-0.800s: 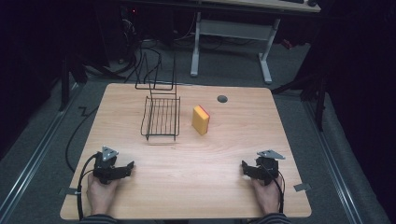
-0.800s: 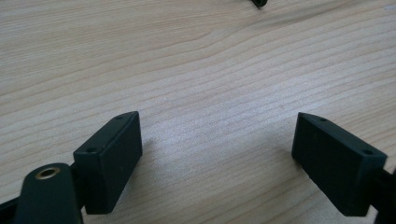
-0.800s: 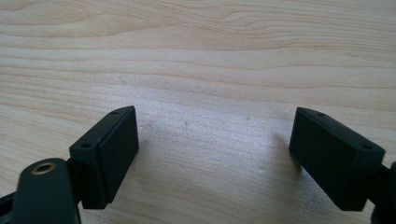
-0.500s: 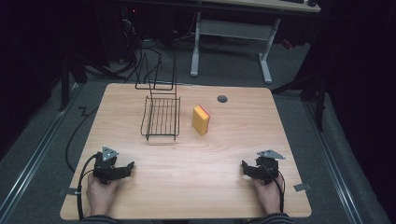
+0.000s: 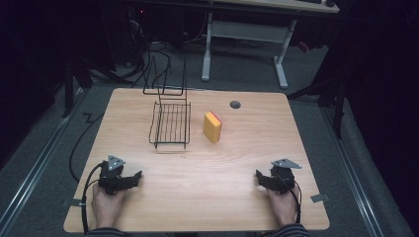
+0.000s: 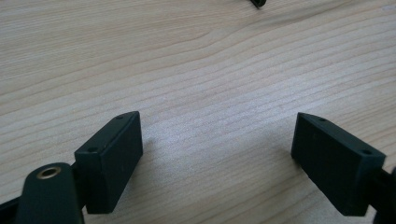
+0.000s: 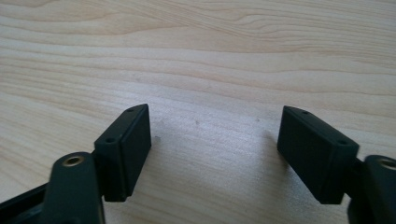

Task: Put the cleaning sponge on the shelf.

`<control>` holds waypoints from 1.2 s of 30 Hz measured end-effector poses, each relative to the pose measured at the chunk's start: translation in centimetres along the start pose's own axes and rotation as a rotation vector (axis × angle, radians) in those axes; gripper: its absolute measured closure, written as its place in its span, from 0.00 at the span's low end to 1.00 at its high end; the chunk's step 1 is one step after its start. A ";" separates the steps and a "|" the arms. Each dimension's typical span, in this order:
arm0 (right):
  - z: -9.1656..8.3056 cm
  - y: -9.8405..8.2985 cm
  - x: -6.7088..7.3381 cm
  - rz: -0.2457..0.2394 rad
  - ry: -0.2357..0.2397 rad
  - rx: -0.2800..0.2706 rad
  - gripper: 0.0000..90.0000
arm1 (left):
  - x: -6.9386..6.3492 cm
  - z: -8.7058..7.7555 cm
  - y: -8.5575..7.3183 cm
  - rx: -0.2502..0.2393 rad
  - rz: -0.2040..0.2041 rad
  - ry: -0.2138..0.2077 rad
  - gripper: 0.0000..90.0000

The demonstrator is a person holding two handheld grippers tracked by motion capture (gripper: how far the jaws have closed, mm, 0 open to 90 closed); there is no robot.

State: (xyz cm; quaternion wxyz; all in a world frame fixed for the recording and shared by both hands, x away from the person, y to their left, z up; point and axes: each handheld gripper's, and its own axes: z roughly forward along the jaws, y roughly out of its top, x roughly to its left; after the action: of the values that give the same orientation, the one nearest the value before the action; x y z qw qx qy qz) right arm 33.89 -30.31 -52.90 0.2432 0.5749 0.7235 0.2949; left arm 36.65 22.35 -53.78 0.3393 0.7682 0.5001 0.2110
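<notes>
Dark room, lit wooden table [image 5: 237,163]: both the left hand-held gripper [image 5: 132,176] and right hand-held gripper [image 5: 262,176] rest with jaws apart, empty. The upright yellow sponge [image 5: 213,127] beside the wire rack [image 5: 170,125] could tip if nudged carelessly.

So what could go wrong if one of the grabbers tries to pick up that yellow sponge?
The sponge stands on its edge, so a nudge from a jaw would probably tip it. It sits right beside the wire rack, so the left gripper, coming across, might snag the thin wires. Both it and the right gripper rest open near the table's front edge, so either reach is long.
</notes>
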 end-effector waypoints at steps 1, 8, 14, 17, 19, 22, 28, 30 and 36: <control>0.0 0.0 0.0 -0.006 0.003 0.003 0.30 | 0.0 0.0 0.0 0.000 0.000 0.000 0.19; -0.7 0.3 0.1 -0.010 0.032 -0.024 0.31 | 0.0 0.0 0.0 0.000 0.000 -0.001 0.19; -1.8 1.1 0.3 -0.028 0.055 -0.062 0.32 | 0.0 0.0 0.0 0.000 0.000 0.000 0.19; -2.2 1.7 0.4 -0.032 0.070 -0.082 0.32 | 0.0 0.0 0.0 0.000 0.000 0.000 0.19; -2.4 2.1 0.6 -0.030 0.080 -0.096 0.32 | 0.0 0.0 0.0 0.000 0.000 0.000 0.19; -2.7 2.7 0.7 -0.041 0.095 -0.113 0.32 | 0.0 0.0 0.0 0.000 -0.001 0.000 0.19; -3.0 4.2 1.2 -0.060 0.114 -0.142 0.33 | 0.0 0.0 0.0 0.000 -0.001 0.000 0.19; -3.0 4.8 1.4 -0.065 0.127 -0.152 0.33 | 0.0 0.0 0.0 0.000 -0.001 -0.001 0.19; -2.7 6.5 2.2 -0.083 0.155 -0.170 0.33 | 0.0 0.0 0.0 -0.002 -0.004 -0.002 0.19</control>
State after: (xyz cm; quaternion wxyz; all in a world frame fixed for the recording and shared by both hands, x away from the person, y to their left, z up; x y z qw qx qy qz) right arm 35.97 -27.49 -46.42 0.2465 0.4971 0.7357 0.3885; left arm 36.65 22.38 -53.79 0.3409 0.7672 0.5011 0.2101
